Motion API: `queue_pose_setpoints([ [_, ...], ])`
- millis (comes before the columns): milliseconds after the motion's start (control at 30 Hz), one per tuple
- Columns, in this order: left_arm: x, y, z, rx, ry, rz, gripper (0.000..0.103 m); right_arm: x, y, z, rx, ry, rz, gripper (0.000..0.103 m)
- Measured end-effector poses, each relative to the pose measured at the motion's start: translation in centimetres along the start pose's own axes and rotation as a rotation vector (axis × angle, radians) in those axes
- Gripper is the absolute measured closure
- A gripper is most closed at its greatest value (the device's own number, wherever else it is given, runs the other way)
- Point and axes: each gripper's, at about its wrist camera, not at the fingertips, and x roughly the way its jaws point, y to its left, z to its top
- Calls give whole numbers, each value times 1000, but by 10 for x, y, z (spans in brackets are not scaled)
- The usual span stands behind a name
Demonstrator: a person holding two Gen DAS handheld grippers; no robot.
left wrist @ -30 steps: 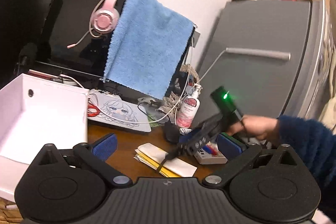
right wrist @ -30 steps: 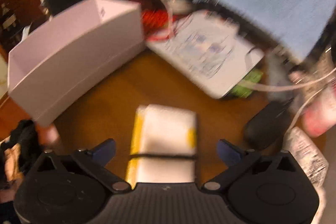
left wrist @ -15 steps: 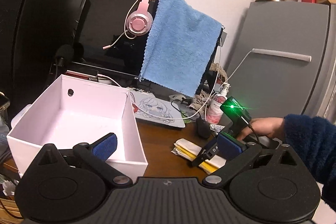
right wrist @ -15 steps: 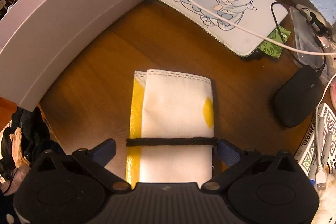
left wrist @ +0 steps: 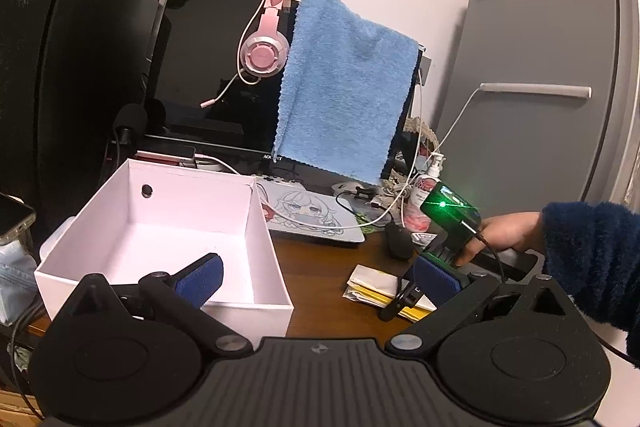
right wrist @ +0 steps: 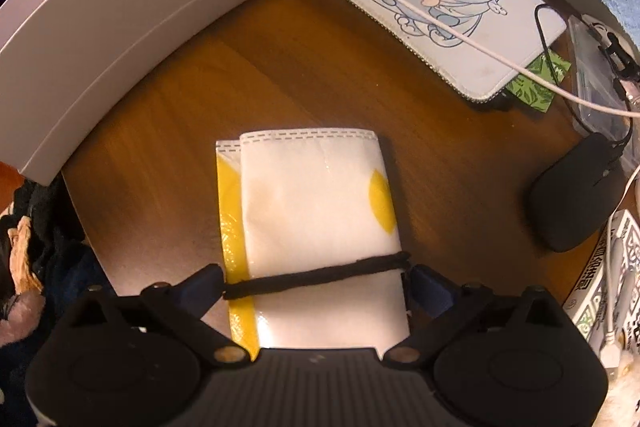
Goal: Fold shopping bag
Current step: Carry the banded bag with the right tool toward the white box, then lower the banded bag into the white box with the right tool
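Note:
The folded white and yellow shopping bag [right wrist: 320, 195] lies flat on the brown wooden table [right wrist: 168, 131], with a black band [right wrist: 316, 277] around its near end. My right gripper [right wrist: 314, 281] is open just above it, one finger at each side of the bag by the band. In the left wrist view the bag [left wrist: 372, 279] shows as a small stack to the right of a white box [left wrist: 264, 251]. A hand in a dark fuzzy sleeve [left wrist: 592, 259] holds the right gripper there, its green light [left wrist: 442, 204] lit. My left gripper [left wrist: 318, 267] hangs open and empty over the box's near right corner.
The white box's wall [right wrist: 140, 7] stands just left of the bag. An illustrated mouse pad [right wrist: 432, 7] with a white cable across it lies behind, and a black mouse [right wrist: 576, 195] to the right. A monitor carrying a blue towel [left wrist: 344, 83] and pink headphones [left wrist: 264, 55] backs the table; a grey fridge [left wrist: 540, 131] stands right.
My left gripper has pulled back, up and to the left, so the white box now lies under it. My right gripper has come down closer to the bag and steadied.

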Motion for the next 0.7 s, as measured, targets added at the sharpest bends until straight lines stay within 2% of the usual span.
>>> queue_pose_setpoints([
  [67,1,2,0,-8,7,-2,0,-3,1,-2,-5,-10,-8,13],
  [167,2,4,-1,-12,9,0,0,-9,1,-4,1,-19,-12,16],
  [433,-5,17,-4,-33,3,33,0,-49,21,-4,-51,-77,-35,20],
  [533,-9,25,-7,-39,1,65,0,-92,45,10,-118,-152,-50,20],
  [700,-19,37,-12,-46,-11,107,0,-166,108,67,-277,-336,-48,20],
])
